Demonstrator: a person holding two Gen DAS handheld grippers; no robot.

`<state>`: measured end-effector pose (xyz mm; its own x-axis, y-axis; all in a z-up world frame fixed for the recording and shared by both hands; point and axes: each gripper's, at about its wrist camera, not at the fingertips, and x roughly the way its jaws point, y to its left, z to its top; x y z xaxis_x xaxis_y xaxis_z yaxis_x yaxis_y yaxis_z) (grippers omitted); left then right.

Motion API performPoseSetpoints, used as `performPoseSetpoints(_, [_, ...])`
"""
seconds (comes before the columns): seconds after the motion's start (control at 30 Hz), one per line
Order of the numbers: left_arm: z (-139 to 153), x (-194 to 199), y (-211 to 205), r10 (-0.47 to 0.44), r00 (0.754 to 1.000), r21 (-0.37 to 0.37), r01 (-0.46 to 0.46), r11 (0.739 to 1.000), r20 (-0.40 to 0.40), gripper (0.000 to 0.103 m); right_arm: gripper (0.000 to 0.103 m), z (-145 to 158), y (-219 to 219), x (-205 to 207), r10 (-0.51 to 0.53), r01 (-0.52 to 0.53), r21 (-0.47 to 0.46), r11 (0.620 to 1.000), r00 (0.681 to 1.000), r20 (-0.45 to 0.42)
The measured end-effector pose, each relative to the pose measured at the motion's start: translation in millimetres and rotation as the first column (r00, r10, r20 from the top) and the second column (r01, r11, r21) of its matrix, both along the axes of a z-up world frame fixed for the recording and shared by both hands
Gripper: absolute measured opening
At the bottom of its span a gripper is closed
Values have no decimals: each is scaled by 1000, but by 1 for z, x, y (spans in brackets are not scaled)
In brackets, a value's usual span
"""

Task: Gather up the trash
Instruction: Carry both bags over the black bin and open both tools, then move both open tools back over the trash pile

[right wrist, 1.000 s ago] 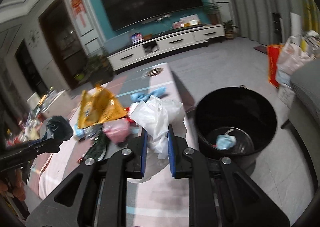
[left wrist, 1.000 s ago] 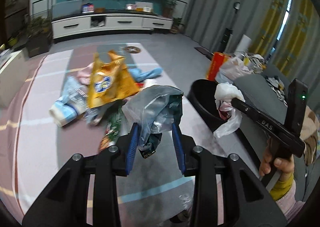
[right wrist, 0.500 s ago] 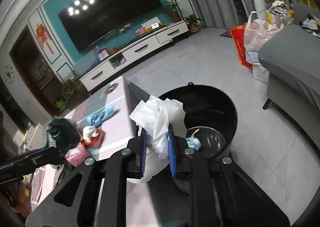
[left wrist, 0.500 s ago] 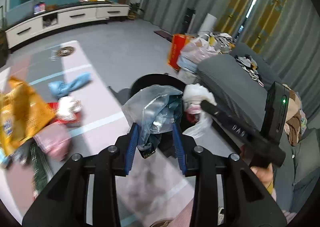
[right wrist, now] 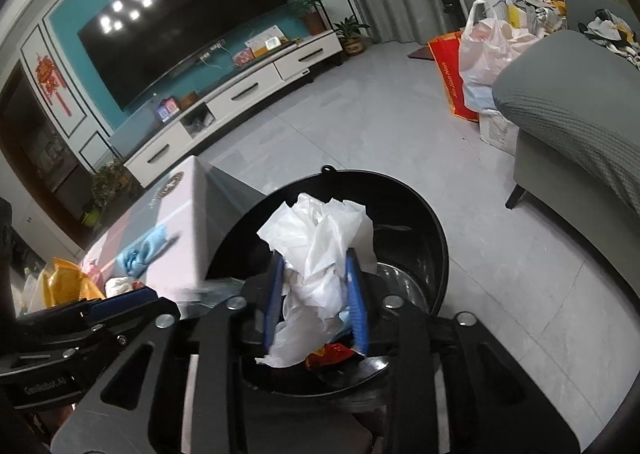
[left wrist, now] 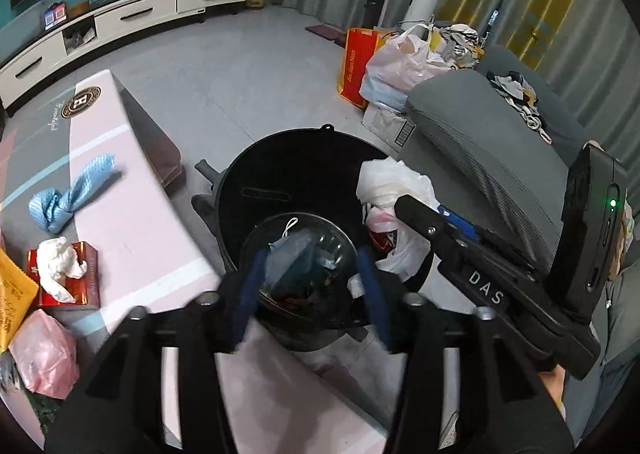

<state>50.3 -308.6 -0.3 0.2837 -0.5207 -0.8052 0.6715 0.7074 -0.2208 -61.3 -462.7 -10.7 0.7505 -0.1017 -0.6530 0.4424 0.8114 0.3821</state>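
A black round trash bin (left wrist: 280,170) stands on the floor beside the low table (left wrist: 132,222). My left gripper (left wrist: 310,278) is open above the bin, and the clear plastic bag (left wrist: 294,258) it held lies loose in the bin below. My right gripper (right wrist: 316,290) is over the bin (right wrist: 424,238) with its blue fingers apart around a crumpled white plastic bag (right wrist: 320,250); it also shows in the left wrist view (left wrist: 384,190). A red wrapper (right wrist: 328,354) lies in the bin under it.
On the table lie a blue rag (left wrist: 68,194), a red tissue box (left wrist: 64,274), a pink bag (left wrist: 40,354) and a yellow packet (left wrist: 12,302). A grey sofa (left wrist: 500,158) stands right of the bin, with shopping bags (left wrist: 396,62) behind. A TV stand (right wrist: 248,86) lines the far wall.
Both grippers swung from the table to above the bin. The left gripper's fingers spread and the clear bag dropped into the bin. The right gripper's fingers widened around the white bag.
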Motion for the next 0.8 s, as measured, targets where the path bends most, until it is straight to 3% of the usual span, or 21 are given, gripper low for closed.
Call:
performPoseSetpoints(0.03, [-1, 0, 2, 2, 1000, -7, -2, 1000, -2, 64, 52, -1, -2, -2, -12, 12, 5, 1000, 1000, -2])
performPoseSetpoints(0.13, [-1, -6, 12, 2, 1000, 0, -2, 1000, 9, 66, 60, 0, -4, -9, -22, 22, 11, 1000, 1000, 5])
performPoseSetpoints(0.3, [6, -23, 50, 45, 998, -8, -44, 999, 43, 77, 60, 2, 2, -25, -19, 19, 29, 999, 1000, 1])
performPoseSetpoints(0.6, [15, -83, 162, 162, 984, -47, -159, 986, 75, 82, 61, 15, 57, -41, 114, -114, 19, 993, 993, -26])
performPoseSetpoints(0.73, [19, -97, 238, 310, 948, -66, -305, 950, 76, 84, 62, 22, 94, -37, 212, -211, 12, 977, 977, -40])
performPoseSetpoints(0.8, [17, -101, 279, 404, 913, -70, -400, 914, 54, 84, 62, 25, 114, -34, 268, -268, 0, 963, 962, -49])
